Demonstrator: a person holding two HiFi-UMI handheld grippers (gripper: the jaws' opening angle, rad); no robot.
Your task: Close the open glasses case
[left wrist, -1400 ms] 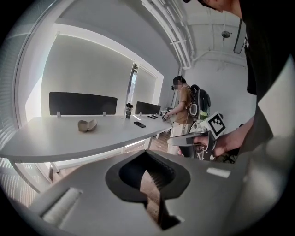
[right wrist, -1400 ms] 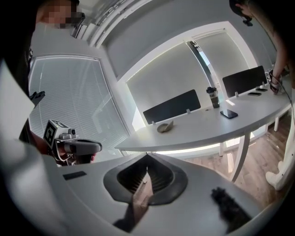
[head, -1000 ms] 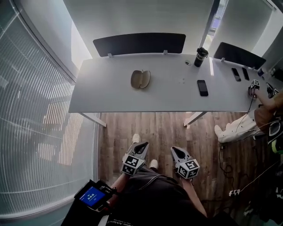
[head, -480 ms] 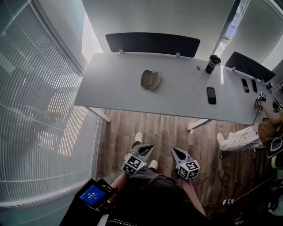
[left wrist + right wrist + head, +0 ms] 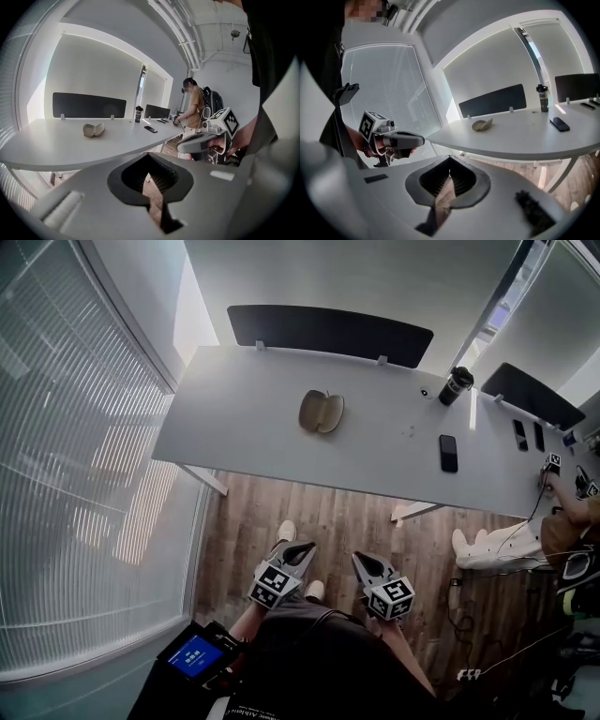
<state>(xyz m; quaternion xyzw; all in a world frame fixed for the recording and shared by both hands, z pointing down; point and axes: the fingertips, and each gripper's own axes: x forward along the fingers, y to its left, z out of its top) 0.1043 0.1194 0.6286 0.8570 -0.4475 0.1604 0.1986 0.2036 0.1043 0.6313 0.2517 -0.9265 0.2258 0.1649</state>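
1. Head view: the glasses case [image 5: 322, 412] lies open on the table [image 5: 234, 427], untouched.
2. The left gripper [image 5: 298, 551] and right gripper [image 5: 364, 563], jaws together and empty, hang well apart from it.
3. Approach and closing remain.

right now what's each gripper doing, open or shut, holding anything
Left gripper: shut, holding nothing.
Right gripper: shut, holding nothing.

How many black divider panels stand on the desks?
2. One panel stands at the desk's far edge; the other farther right. More may be out of frame.
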